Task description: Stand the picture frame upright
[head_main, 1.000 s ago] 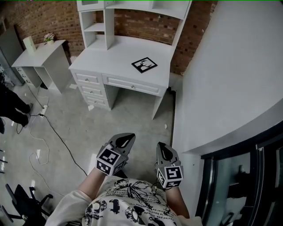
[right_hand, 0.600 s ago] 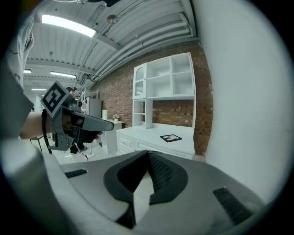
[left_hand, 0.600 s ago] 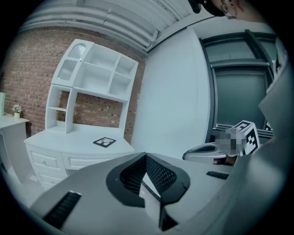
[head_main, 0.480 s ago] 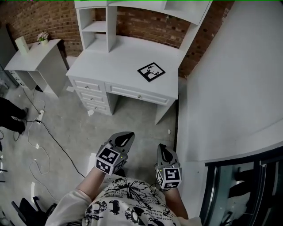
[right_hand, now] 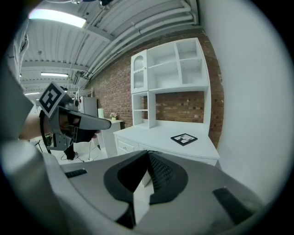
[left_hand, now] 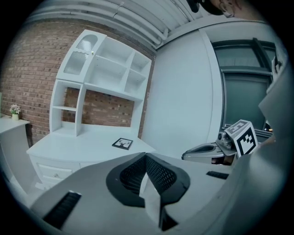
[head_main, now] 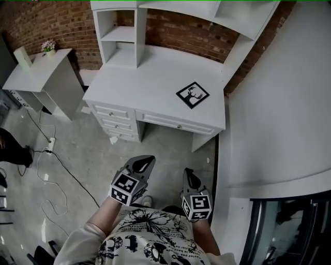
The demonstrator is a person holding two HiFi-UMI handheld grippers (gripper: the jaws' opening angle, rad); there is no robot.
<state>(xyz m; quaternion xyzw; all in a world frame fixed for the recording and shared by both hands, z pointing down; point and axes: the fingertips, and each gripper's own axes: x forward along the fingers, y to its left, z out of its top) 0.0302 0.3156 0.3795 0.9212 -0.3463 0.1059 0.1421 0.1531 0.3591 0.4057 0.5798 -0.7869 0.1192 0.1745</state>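
Note:
A black picture frame (head_main: 193,94) with a white print lies flat near the right end of the white desk (head_main: 155,83); it also shows as the frame (left_hand: 122,143) in the left gripper view and the frame (right_hand: 184,139) in the right gripper view. My left gripper (head_main: 149,160) and right gripper (head_main: 188,172) are held close to my body, over the floor and well short of the desk. Both are shut with nothing between their jaws. In the left gripper view the shut jaw tips meet at the left gripper (left_hand: 146,156); in the right gripper view at the right gripper (right_hand: 148,152).
The desk carries a white hutch of shelves (head_main: 155,15) against a brick wall. A small white side table (head_main: 41,67) with a flower pot stands at left. A white wall panel (head_main: 279,103) rises close on the right. Cables (head_main: 51,171) trail across the grey floor.
The desk and frame have drifted down and to the right in the head view and look nearer. Both grippers stay shut, in about the same place before my body.

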